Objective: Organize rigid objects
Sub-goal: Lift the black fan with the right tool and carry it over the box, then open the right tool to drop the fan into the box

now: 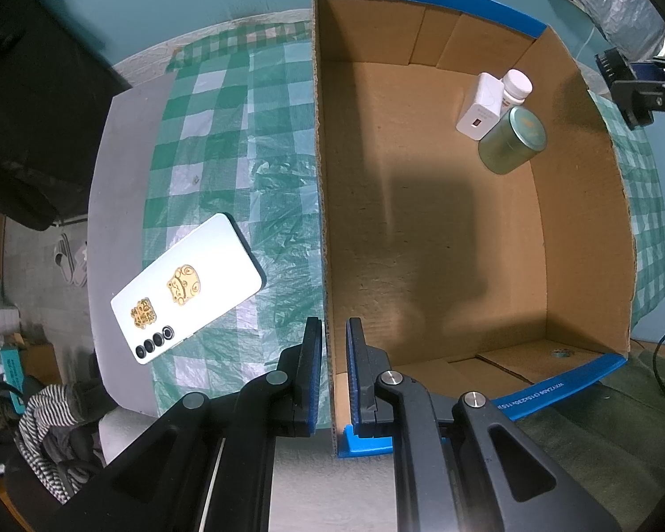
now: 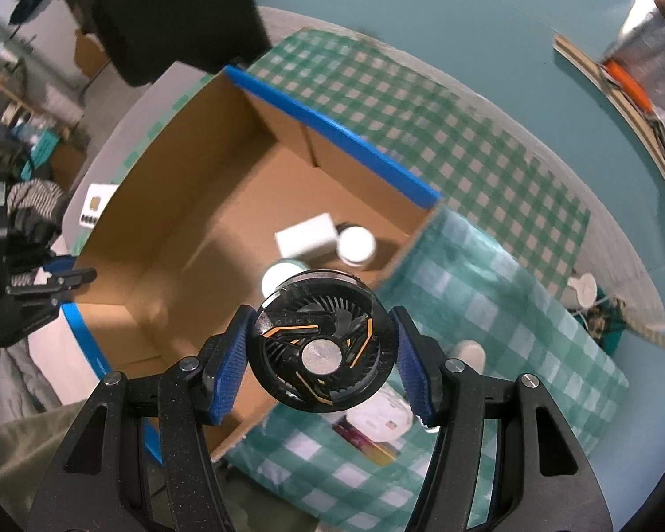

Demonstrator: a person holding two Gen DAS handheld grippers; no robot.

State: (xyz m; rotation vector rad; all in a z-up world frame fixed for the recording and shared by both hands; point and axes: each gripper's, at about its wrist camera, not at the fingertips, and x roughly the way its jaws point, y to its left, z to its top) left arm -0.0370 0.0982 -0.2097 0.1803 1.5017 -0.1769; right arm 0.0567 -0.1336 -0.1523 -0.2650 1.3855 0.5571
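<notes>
A cardboard box (image 1: pixel 443 239) with blue-taped rims stands on the green checked cloth. Inside at its far right lie a white charger (image 1: pixel 481 106), a white-capped bottle (image 1: pixel 516 86) and a green tin (image 1: pixel 512 139). My left gripper (image 1: pixel 334 372) is shut on the box's left wall near the front corner. A white phone (image 1: pixel 186 288) lies face down on the cloth left of the box. In the right wrist view my right gripper (image 2: pixel 321 357) is shut on a round black fan (image 2: pixel 321 341) with orange marks, held above the box's (image 2: pixel 190 239) near right corner.
A white packet and a red-yellow item (image 2: pixel 377 425) lie on the cloth under the right gripper. A white round object (image 2: pixel 583 288) sits at the cloth's right edge. Striped fabric (image 1: pixel 48 421) and clutter lie beyond the table's left edge.
</notes>
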